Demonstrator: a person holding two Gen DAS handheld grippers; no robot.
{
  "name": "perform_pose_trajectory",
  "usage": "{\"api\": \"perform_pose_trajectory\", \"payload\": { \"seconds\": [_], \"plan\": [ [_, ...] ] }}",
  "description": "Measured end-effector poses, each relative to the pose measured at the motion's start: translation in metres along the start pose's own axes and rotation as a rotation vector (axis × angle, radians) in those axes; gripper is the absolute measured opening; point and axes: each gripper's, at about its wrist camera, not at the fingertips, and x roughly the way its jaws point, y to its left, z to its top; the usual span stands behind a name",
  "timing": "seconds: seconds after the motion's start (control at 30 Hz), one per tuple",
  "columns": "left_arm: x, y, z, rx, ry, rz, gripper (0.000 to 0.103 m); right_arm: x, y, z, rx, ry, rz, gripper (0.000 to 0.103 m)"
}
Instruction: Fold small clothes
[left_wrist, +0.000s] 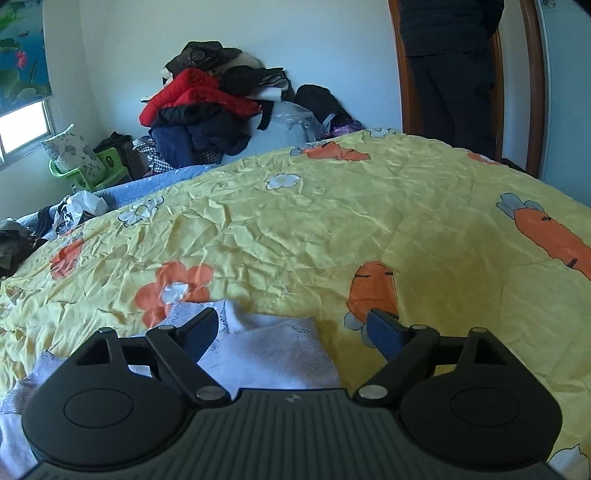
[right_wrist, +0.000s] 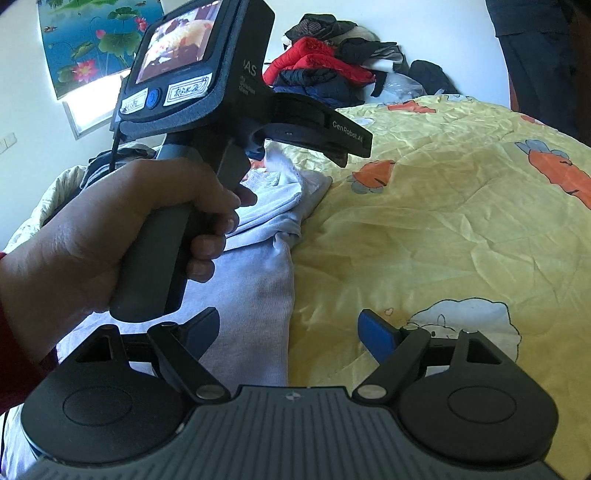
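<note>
white garment (left_wrist: 273, 354): near part hidden under the left gripper (left_wrist: 293, 325) body.
standing person (left_wrist: 450, 70): head cut off by top edge.

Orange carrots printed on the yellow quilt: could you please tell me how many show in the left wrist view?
4: one far centre, one by the right edge, one near the right finger, a partial one far right. Others may be hidden.

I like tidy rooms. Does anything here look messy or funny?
Yes. The small white knit garment lies bunched and twisted on the yellow carrot-print bedsheet, not yet folded. Behind the bed, a heap of red and dark clothes is piled untidily against the wall.
</note>
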Motion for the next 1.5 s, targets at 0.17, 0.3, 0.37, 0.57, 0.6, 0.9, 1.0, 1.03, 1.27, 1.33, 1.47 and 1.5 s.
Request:
{"api": "perform_pose_trajectory", "payload": {
  "seconds": [0.17, 0.3, 0.37, 0.57, 0.6, 0.9, 1.0, 1.03, 1.27, 1.33, 1.47, 1.5],
  "plan": [
    [-0.007, 0.006, -0.004, -0.005, 0.002, 0.015, 0.088, -0.003, 0.002, 0.001, -0.009, -0.004, 0.000, 0.084],
    [-0.015, 0.017, -0.010, -0.026, 0.002, 0.033, 0.088, -0.002, 0.005, 0.000, -0.012, -0.001, 0.003, 0.084],
    [-0.020, 0.023, -0.013, -0.036, -0.003, 0.042, 0.088, -0.002, 0.007, 0.000, -0.017, 0.000, 0.008, 0.084],
    [-0.033, 0.041, -0.027, -0.089, 0.026, 0.065, 0.094, -0.002, 0.015, 0.001, -0.027, -0.002, 0.022, 0.084],
    [-0.035, 0.045, -0.030, -0.100, 0.031, 0.068, 0.094, -0.002, 0.016, 0.001, -0.028, -0.002, 0.024, 0.084],
    [-0.038, 0.065, -0.050, -0.161, 0.064, 0.095, 0.094, 0.000, 0.022, 0.000, -0.038, 0.008, 0.033, 0.085],
    [-0.040, 0.068, -0.055, -0.170, 0.069, 0.100, 0.094, 0.000, 0.023, -0.001, -0.039, 0.007, 0.033, 0.085],
    [-0.040, 0.068, -0.056, -0.170, 0.071, 0.104, 0.094, 0.000, 0.023, -0.001, -0.040, 0.007, 0.033, 0.085],
    [-0.046, 0.074, -0.064, -0.178, 0.076, 0.122, 0.094, 0.000, 0.023, -0.003, -0.036, 0.009, 0.033, 0.085],
    [-0.049, 0.076, -0.066, -0.180, 0.081, 0.128, 0.094, 0.000, 0.023, -0.003, -0.035, 0.008, 0.033, 0.085],
    [-0.061, 0.081, -0.073, -0.189, 0.075, 0.151, 0.094, -0.002, 0.024, -0.004, -0.037, 0.002, 0.035, 0.085],
    [-0.064, 0.083, -0.076, -0.194, 0.075, 0.156, 0.094, -0.002, 0.024, -0.004, -0.037, 0.001, 0.035, 0.085]
  ]
}}
